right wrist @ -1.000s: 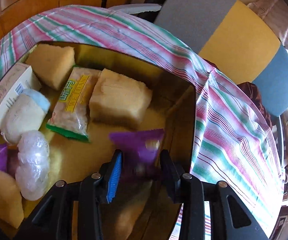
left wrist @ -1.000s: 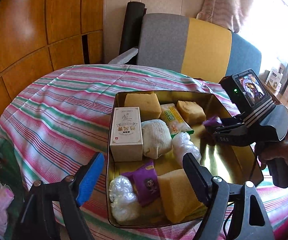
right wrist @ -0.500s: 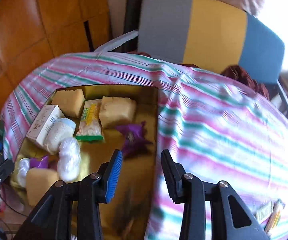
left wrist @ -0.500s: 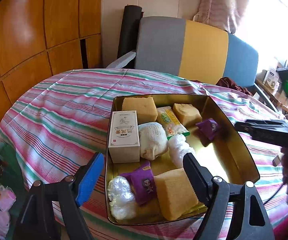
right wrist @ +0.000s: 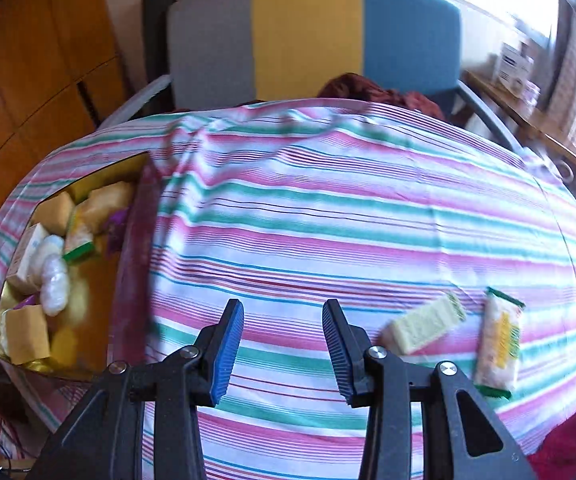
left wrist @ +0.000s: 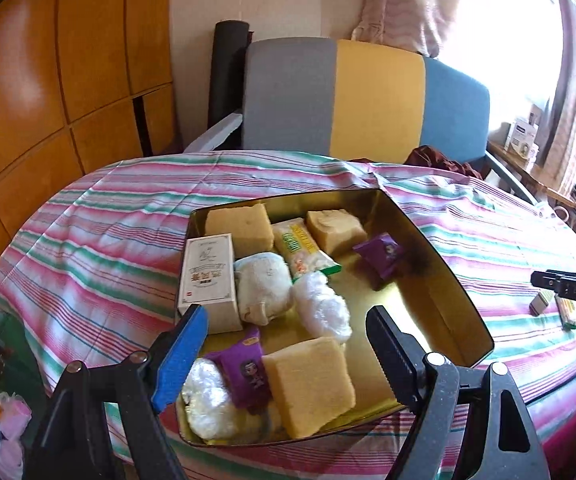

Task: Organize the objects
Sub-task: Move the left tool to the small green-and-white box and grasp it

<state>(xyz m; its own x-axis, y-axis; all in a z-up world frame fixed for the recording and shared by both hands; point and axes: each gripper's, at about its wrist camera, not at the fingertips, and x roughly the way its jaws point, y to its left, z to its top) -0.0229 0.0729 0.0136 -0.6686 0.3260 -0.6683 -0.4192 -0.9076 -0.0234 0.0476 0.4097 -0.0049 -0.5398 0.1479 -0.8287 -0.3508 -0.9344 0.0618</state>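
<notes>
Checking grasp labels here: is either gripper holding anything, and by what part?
Nothing is held. The right gripper is open over bare tablecloth; the left gripper hangs open above the gold tin.

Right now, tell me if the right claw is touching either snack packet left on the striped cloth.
Apart. The right wrist view shows the right claw open and empty over bare striped cloth, with the pale green packet and yellow-green packet lying off to its right.
</notes>
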